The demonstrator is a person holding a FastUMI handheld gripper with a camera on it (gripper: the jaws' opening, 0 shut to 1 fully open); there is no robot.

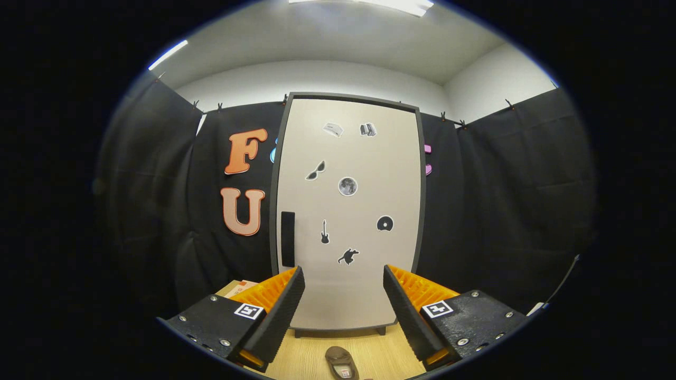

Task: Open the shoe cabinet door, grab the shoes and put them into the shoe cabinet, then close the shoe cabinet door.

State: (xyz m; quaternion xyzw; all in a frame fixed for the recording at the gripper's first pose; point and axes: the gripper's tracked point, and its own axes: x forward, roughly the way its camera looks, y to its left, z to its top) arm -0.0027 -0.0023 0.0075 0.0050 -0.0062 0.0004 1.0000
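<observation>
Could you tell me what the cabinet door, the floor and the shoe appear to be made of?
Cabinet door: likely matte laminated board, flat pale face, dark frame. Floor: wood-look, probably laminate, light grain. Shoe: brown, perhaps leather or synthetic; too small to tell. The gripper is open, holding nothing.

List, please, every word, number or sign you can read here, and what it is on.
Cabinet door: no words; its stickers are pictures only.
Shoe: a tag on the insole, too small to read.
Box beside the cabinet: print too blurred to read.
Gripper, fingers open before the door, holding nothing: square markers, patterns without text.
</observation>
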